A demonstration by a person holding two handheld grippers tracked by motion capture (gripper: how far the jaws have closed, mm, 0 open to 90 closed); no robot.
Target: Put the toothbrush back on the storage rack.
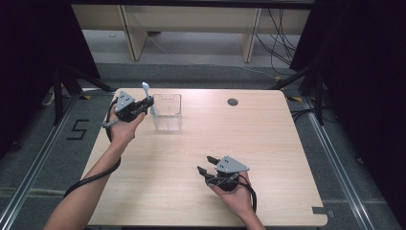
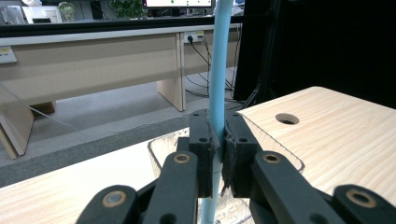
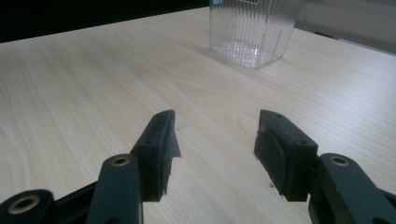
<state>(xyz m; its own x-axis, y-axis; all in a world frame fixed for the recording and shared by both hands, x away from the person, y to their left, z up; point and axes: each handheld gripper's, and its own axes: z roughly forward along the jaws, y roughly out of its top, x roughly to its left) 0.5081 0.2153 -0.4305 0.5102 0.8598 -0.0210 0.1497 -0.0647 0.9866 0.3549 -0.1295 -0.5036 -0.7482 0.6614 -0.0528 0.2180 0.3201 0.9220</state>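
Gripping a light-blue toothbrush [image 2: 218,70] upright between closed jaws, the left gripper [image 1: 143,106] sits at ten o'clock on the table [image 1: 268,143], just beside the clear ribbed bin [image 1: 167,112]. Its lower end hangs at the bin's rim. Right gripper [image 1: 205,165] hovers at five o'clock, well apart from the bin, jaws spread and empty.

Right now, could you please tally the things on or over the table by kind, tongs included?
Tongs: 2, the left tongs shut on the toothbrush, the right tongs open and empty over the table.
Light blue toothbrush: 1, held upright at the container.
Clear ribbed plastic container: 1, standing on the table.
Total: 4.
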